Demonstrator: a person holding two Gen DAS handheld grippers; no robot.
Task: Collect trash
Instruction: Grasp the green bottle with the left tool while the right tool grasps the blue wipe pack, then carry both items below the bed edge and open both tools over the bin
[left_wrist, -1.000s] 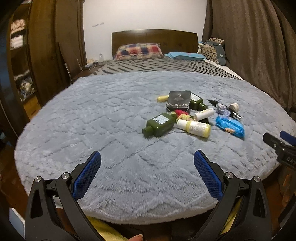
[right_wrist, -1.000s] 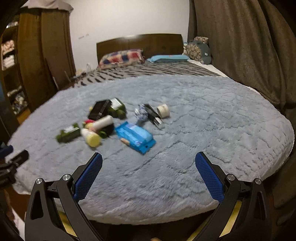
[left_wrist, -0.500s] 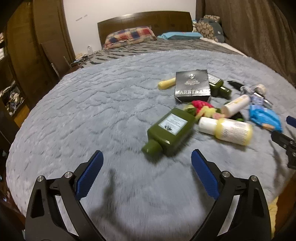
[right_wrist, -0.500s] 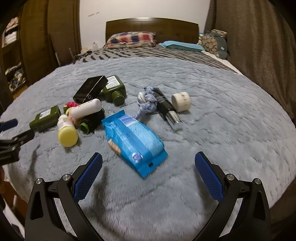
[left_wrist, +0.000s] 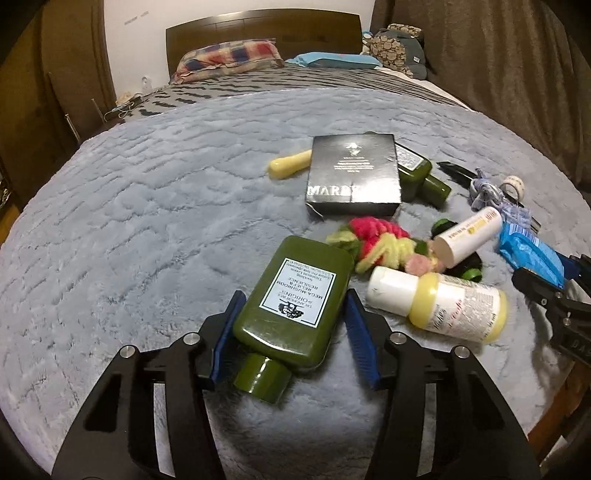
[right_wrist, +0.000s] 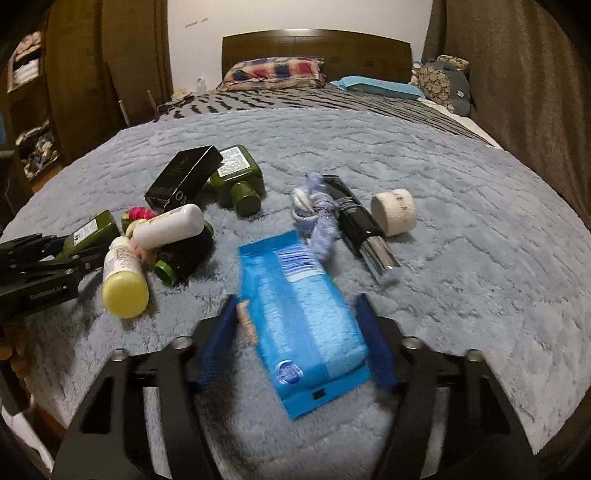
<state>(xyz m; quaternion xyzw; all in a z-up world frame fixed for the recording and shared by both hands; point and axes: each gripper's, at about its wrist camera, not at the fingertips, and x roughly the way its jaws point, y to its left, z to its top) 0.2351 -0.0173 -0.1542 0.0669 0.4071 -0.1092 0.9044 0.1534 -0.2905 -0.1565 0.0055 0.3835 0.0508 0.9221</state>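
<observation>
A flat, rounded-shoulder dark green lotion bottle (left_wrist: 295, 299) of glossy plastic, with a white printed label and a round green cap, lies on the plush grey blanket (left_wrist: 147, 221) between the blue ribbed pads of the left tool (left_wrist: 291, 339). The jaws have just been closing around it; the left pad sits against the bottle's side, while whether the right pad touches cannot be told. In the right wrist view a soft, crinkly blue wipes pack (right_wrist: 303, 317) lies lengthwise between the pads of the right tool (right_wrist: 295, 343), whose jaws have also just been closing; motion blur hides whether they press on it.

Just beside the green bottle lies a cylindrical pale yellow bottle (left_wrist: 439, 302) with a white cap, and past it a tangle of red, yellow and pink fuzzy yarn (left_wrist: 376, 243) under a white tube (left_wrist: 469, 236). Farther back a glossy black box (left_wrist: 354, 173) leans on a second green bottle (left_wrist: 421, 177), with a small cream-yellow tube (left_wrist: 288, 166) to its left. Near the pack's far end are a knotted pale blue cloth (right_wrist: 317, 218), a black tube with a silver end (right_wrist: 362, 229) and a roll of patterned tape (right_wrist: 395, 212). The blanket covers the foot of a bed with a wooden headboard (right_wrist: 317, 48) and a plaid pillow (right_wrist: 273, 72); brown curtains (right_wrist: 517, 74) hang at the right.
</observation>
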